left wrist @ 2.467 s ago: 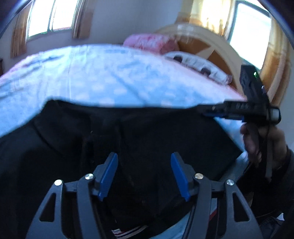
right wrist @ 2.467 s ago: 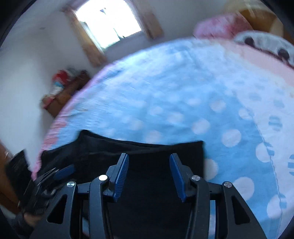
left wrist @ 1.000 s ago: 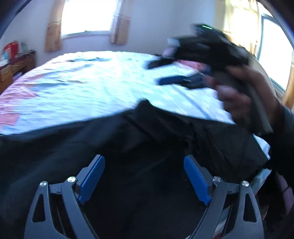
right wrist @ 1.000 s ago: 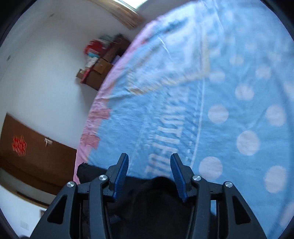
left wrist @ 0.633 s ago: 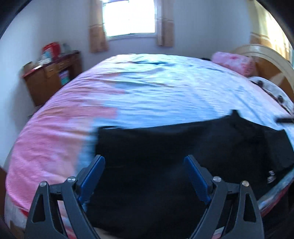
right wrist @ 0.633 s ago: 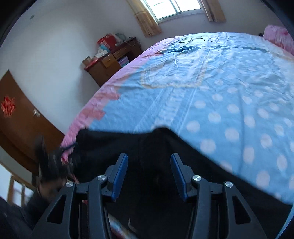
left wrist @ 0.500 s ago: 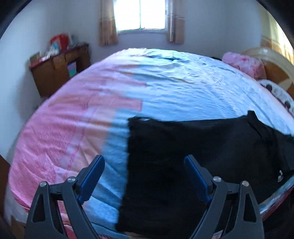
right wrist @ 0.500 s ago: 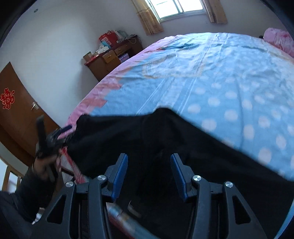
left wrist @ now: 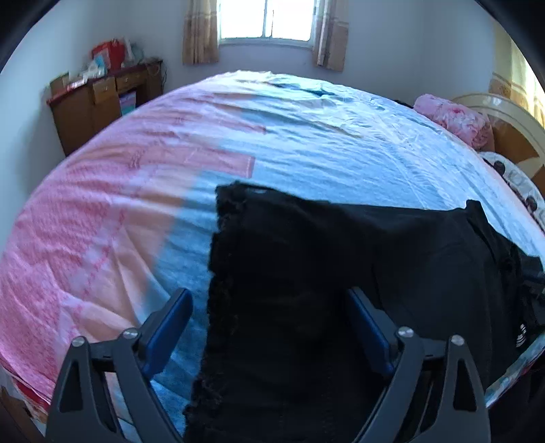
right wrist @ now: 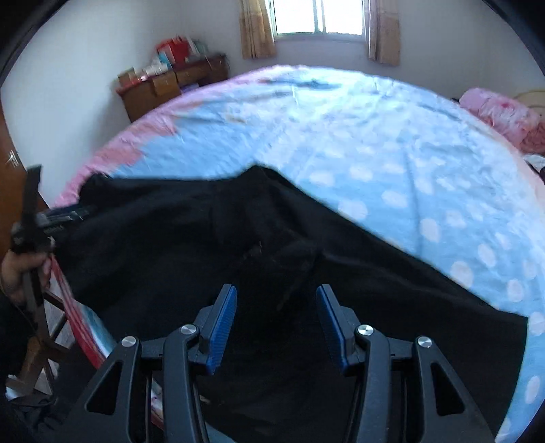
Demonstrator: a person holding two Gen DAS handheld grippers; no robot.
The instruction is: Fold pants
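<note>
Left gripper (left wrist: 269, 308): jaws wide and opening, blue pads hanging above the pants (left wrist: 340, 272), nothing pinched between them. One pad sits over the blue sheet, the other over black cloth. Right gripper (right wrist: 276, 306): jaws at about half spread, pads (right wrist: 223, 323) above the pants' middle, clear of the cloth, gripping nothing.

Pants: black, lying flat across the near edge of the bed (left wrist: 306, 136). In the left wrist view, one end shows a rough, fringed hem just ahead of the left gripper; the cloth runs from there to the right and reaches the bed's edge. In the right wrist view, a raised crease (right wrist: 259, 177) marks the far edge near the middle, with folds and seams below it.

Right wrist view, left margin: a hand (right wrist: 24, 272) grips the other tool's handle at the bed's corner, its fingers pointing over the pants' end.

Bed: sheet pink at one end, blue with white dots elsewhere. Pink pillow (left wrist: 453, 119) by the headboard (left wrist: 511, 133). Wooden cabinet (left wrist: 102, 102) against the wall, window (left wrist: 265, 20) with curtains behind the bed.
</note>
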